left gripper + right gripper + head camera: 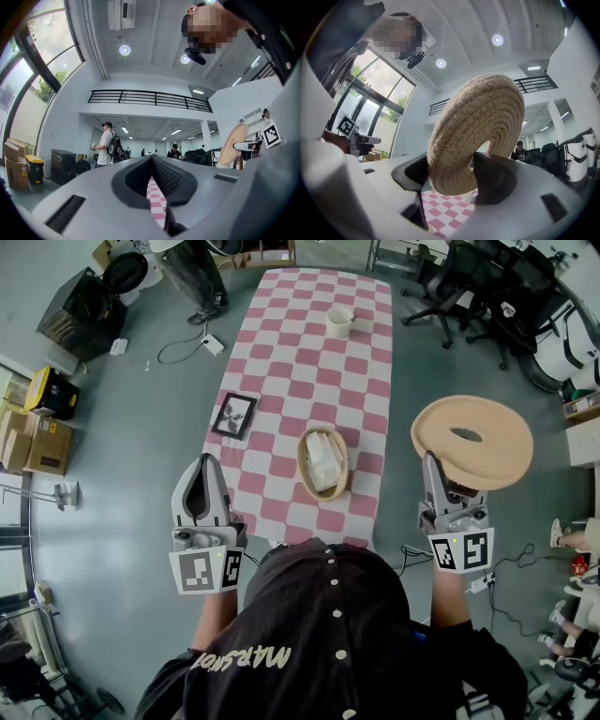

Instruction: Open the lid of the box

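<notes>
The box (322, 463), an oval woven basket, stands open on the checked table (281, 362) near its front edge, with white stuff inside. Its round woven lid (472, 442) with a hole in the middle hangs in the air to the right of the table, beyond its edge. My right gripper (433, 465) is shut on the lid's rim. In the right gripper view the lid (487, 117) stands on edge between the jaws of that gripper (452, 171). My left gripper (202, 465) hovers left of the table, shut and holding nothing; its jaws meet at the tip of the gripper (152, 161).
A cream cup (338, 322) stands at the table's far end and a small framed picture (233, 415) lies by its left edge. Office chairs (459, 287) crowd the back right. Cardboard boxes (37, 442) and a floor cable (187, 343) lie to the left.
</notes>
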Action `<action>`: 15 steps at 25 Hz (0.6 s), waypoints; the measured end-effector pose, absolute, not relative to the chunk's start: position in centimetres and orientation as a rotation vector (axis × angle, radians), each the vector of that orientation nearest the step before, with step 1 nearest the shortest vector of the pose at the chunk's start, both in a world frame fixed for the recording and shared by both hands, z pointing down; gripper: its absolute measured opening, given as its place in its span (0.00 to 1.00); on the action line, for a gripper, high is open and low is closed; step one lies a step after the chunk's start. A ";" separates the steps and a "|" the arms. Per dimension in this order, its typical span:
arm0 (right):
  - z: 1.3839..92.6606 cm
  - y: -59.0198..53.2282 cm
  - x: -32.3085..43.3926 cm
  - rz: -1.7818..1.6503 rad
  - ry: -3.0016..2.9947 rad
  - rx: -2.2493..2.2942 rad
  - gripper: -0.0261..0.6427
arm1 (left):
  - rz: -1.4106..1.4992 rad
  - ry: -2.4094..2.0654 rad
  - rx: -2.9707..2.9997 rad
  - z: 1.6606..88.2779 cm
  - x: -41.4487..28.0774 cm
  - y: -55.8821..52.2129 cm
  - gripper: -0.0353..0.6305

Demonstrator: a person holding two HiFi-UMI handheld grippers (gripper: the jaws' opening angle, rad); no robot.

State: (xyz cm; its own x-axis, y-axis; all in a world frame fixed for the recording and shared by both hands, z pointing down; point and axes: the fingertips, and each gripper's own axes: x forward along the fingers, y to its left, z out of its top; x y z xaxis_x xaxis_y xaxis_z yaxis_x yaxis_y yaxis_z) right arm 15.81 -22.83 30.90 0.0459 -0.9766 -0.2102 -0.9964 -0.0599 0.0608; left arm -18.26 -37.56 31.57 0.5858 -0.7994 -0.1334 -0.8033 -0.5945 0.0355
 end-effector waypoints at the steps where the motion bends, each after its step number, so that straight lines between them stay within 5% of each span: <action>1: 31.0 -22.9 15.8 0.296 2.083 -2.196 0.46 | 0.211 1.401 -2.772 31.6 -18.2 -37.6 0.07; 15: 31.5 -23.2 15.7 0.280 2.093 -2.198 0.46 | 0.210 1.407 -2.775 32.0 -18.3 -37.7 0.07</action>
